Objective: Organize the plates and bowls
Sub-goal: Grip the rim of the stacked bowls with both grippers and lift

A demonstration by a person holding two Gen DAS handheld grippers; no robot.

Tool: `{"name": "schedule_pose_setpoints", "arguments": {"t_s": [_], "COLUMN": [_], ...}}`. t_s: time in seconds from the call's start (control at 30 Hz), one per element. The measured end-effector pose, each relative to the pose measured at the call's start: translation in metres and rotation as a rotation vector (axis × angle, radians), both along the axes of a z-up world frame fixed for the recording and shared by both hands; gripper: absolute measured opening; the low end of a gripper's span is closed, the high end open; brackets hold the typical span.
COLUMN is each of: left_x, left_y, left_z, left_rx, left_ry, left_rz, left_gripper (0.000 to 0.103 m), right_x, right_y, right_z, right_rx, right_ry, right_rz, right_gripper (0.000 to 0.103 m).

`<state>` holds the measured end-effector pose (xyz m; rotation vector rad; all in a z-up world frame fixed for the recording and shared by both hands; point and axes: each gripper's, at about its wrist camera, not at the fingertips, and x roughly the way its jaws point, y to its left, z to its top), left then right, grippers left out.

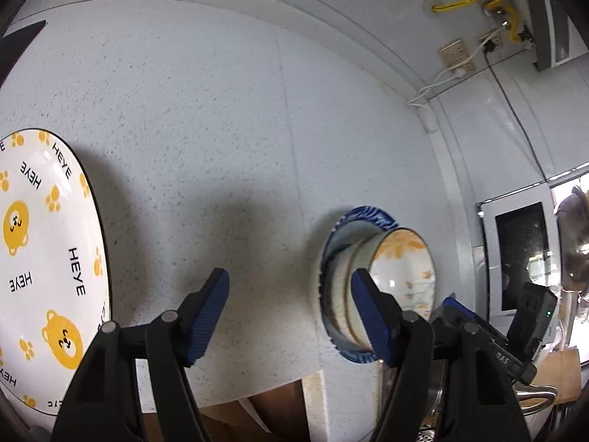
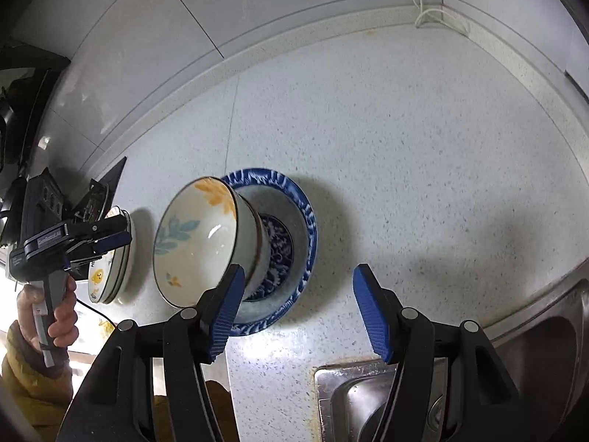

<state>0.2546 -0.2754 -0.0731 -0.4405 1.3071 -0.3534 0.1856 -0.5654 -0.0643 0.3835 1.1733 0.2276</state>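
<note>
A white plate with yellow bears lies at the left of the left wrist view. My left gripper hangs open over bare counter to its right, with nothing between its pads. Further right, stacked bowls sit on a blue patterned plate. In the right wrist view the top floral bowl rests in that blue plate. My right gripper is open just in front of the stack, its left finger overlapping the bowl's rim. The left gripper hovers beside the stacked bear plates.
The speckled counter runs back to a tiled wall. A steel sink sits at the front right. A white appliance stands at the right, with wall sockets and cables above. A person's hand holds the left gripper's handle.
</note>
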Motion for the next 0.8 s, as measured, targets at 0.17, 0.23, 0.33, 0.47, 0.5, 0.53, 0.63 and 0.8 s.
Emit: {"name": "schedule_pose_setpoints", "arguments": {"t_s": [0.17, 0.23, 0.33, 0.47, 0.5, 0.53, 0.63, 0.8], "left_x": [-0.001, -0.001, 0.0, 0.003, 0.003, 0.003, 0.004, 0.008], "left_y": [-0.01, -0.015, -0.022, -0.024, -0.025, -0.025, -0.029, -0.032], "left_z": [-0.019, -0.026, -0.037, -0.047, -0.049, -0.051, -0.057, -0.062], "left_rx": [0.02, 0.01, 0.016, 0.006, 0.006, 0.005, -0.002, -0.009], "left_ry": [0.032, 0.046, 0.066, 0.089, 0.092, 0.095, 0.106, 0.117], "left_rz": [-0.041, -0.057, -0.08, -0.086, -0.089, -0.091, -0.097, -0.091], "left_gripper": [0.067, 0.067, 0.066, 0.06, 0.058, 0.056, 0.052, 0.051], "right_x": [0.002, 0.005, 0.011, 0.016, 0.017, 0.018, 0.02, 0.023], "right_y": [0.0, 0.002, 0.002, 0.003, 0.003, 0.003, 0.005, 0.01], "right_z": [-0.013, -0.017, -0.023, -0.031, -0.033, -0.034, -0.038, -0.041], "right_rx": [-0.002, -0.008, -0.014, -0.028, -0.03, -0.031, -0.035, -0.044], "right_ry": [0.041, 0.052, 0.068, 0.087, 0.093, 0.096, 0.102, 0.109], "right_rz": [0.007, 0.014, 0.025, 0.04, 0.043, 0.047, 0.063, 0.083], "right_gripper": [0.056, 0.056, 0.056, 0.056, 0.056, 0.056, 0.056, 0.056]}}
